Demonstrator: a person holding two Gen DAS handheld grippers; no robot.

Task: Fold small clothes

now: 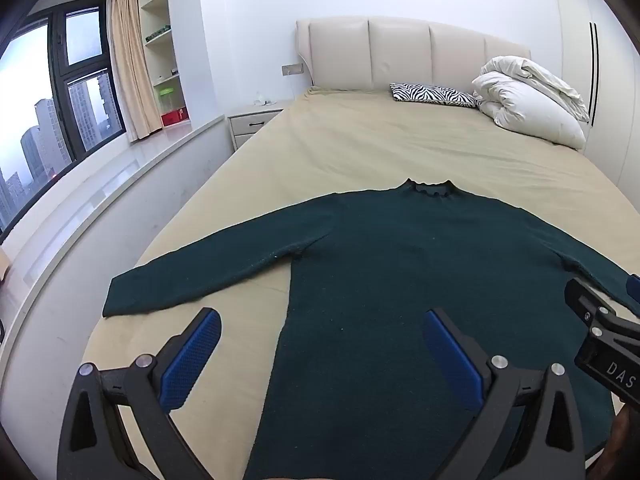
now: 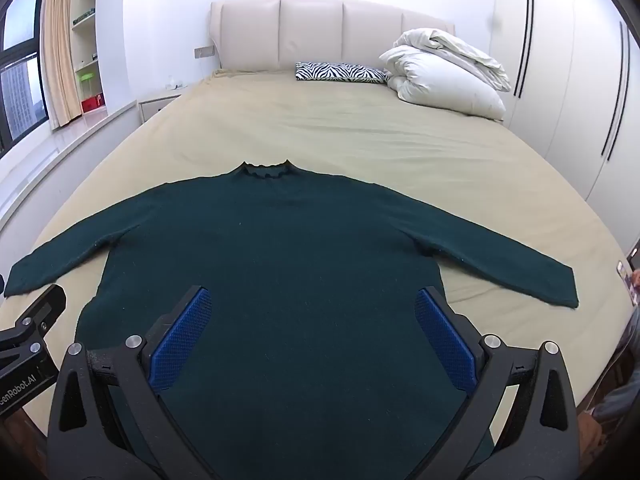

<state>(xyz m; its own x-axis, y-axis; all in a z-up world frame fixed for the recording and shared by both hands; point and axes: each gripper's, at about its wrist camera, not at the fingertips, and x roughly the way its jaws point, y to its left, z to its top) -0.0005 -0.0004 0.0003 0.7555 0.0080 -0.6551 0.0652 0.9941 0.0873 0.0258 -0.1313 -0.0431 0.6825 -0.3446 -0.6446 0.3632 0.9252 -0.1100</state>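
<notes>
Green sweater [image 2: 280, 264] flat on bed [image 2: 360, 136], both tools [image 1: 322, 344] [image 2: 312, 328] gaping

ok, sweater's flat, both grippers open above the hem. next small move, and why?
Probably send the left gripper out to the left sleeve cuff and pinch it. The dark green sweater lies spread flat on the bed with both sleeves out, nothing folded yet, and both the left and the right gripper are open and empty, so a sleeve fold looks like the natural start.
</notes>
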